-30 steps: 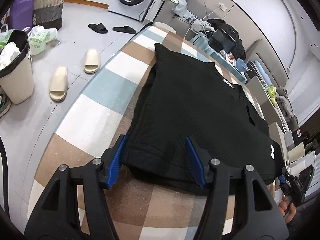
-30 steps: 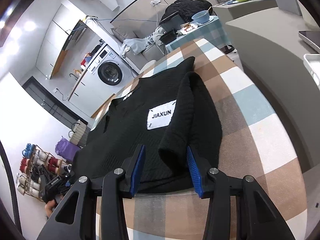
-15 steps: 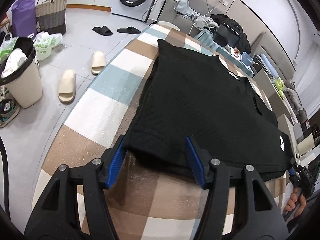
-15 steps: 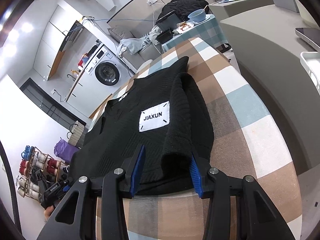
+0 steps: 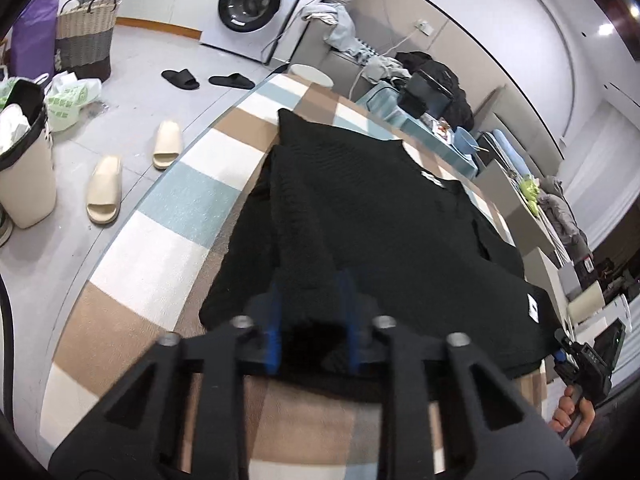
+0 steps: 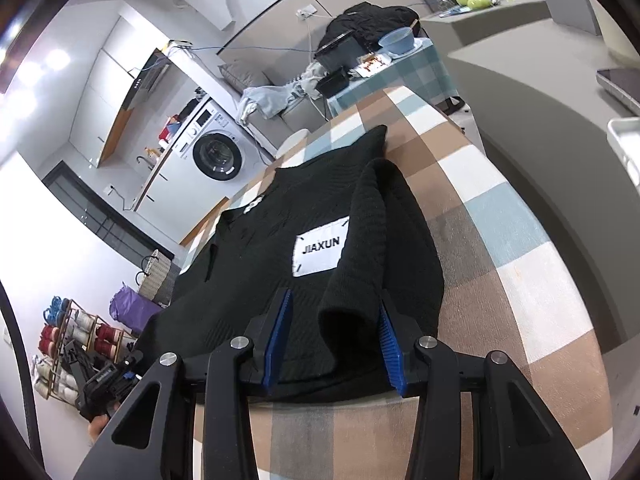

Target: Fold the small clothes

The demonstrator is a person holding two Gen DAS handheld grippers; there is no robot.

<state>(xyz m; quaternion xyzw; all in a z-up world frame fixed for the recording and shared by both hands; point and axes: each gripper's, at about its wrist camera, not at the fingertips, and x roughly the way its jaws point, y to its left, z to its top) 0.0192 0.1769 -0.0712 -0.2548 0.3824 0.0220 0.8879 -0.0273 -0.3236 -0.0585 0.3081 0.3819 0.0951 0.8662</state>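
Observation:
A black knitted sweater (image 5: 380,216) lies flat on the checked table (image 5: 168,236), sleeves folded in, with a white JIAXUN patch (image 6: 320,250). My left gripper (image 5: 310,304) has closed on the near left hem of the sweater and pinches a raised fold between its blue pads. My right gripper (image 6: 334,320) is open, its jaws straddling the folded sleeve end (image 6: 348,308) at the near right hem. The sweater also fills the middle of the right wrist view (image 6: 260,264).
The table edge (image 5: 132,208) drops to the floor on the left, with slippers (image 5: 104,192), a bin (image 5: 24,168) and a basket (image 5: 84,36). A washing machine (image 5: 256,4) and a cluttered side table (image 6: 384,60) stand beyond. A grey counter (image 6: 540,92) lies right.
My left gripper moved forward over the hem and its jaws closed on the fabric, lifting a fold. My right gripper moved slightly forward around the sleeve end and stayed open.

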